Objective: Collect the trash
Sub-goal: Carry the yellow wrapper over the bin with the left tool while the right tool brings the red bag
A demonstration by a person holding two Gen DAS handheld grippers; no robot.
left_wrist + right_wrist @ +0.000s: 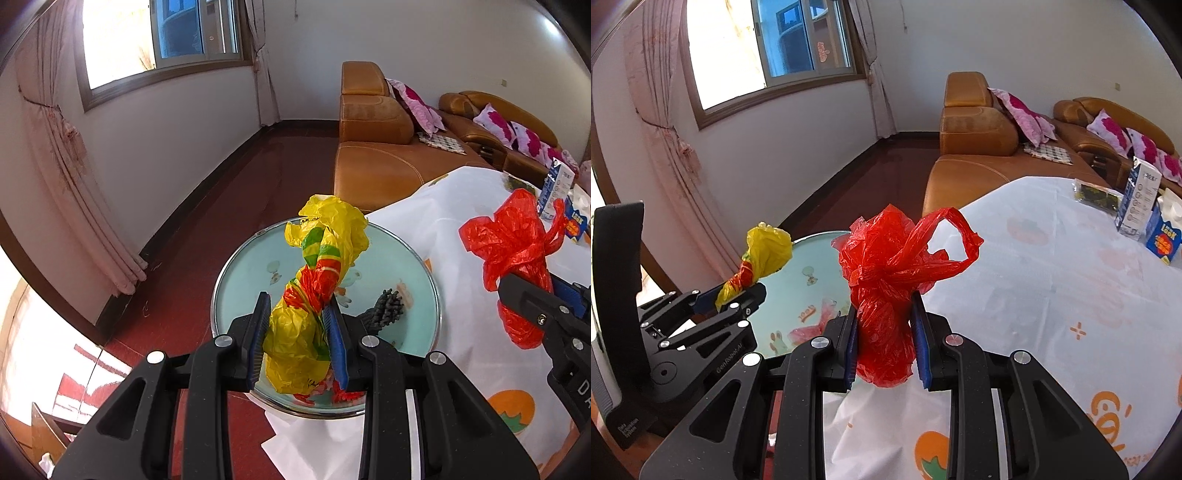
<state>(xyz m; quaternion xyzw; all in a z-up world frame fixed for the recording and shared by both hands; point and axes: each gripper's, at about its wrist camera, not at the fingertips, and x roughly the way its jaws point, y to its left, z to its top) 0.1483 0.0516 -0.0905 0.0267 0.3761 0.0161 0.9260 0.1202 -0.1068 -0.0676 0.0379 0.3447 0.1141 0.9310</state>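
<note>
- Left wrist view shows the left gripper (pixel 299 332) pinching a crumpled yellow plastic bag with red and green stripes (pixel 314 295) around its twisted middle, so the loose top stands up above the pads and the bulk hangs below.
- That bag is held above a round pale-blue glass tabletop with a metal rim (pixel 437 295); this looks like carrying, not resting, though whether its lower end touches the glass is hard to tell.
- Right wrist view shows the right gripper (pixel 884 343) clamped on a knotted red plastic bag (pixel 886 295), gripped below the knot so the handle loop sticks out to the right.
- The red bag hangs over the near left edge of a white tablecloth printed with orange fruit (pixel 1034 295), just beside the glass tabletop.
- Far right on the cloth stand a blue-and-white carton (pixel 1136 199) and a blue tissue box (pixel 1163 236); both are untouched.
- No bin appears in either view, so the drop-off place is unknown.
- A dark bristly object (pixel 384 310) on the glass sits partly behind the left gripper; what it is I cannot tell.
- Small red scraps (pixel 816 325) lie on the glass, partly hidden.
</note>
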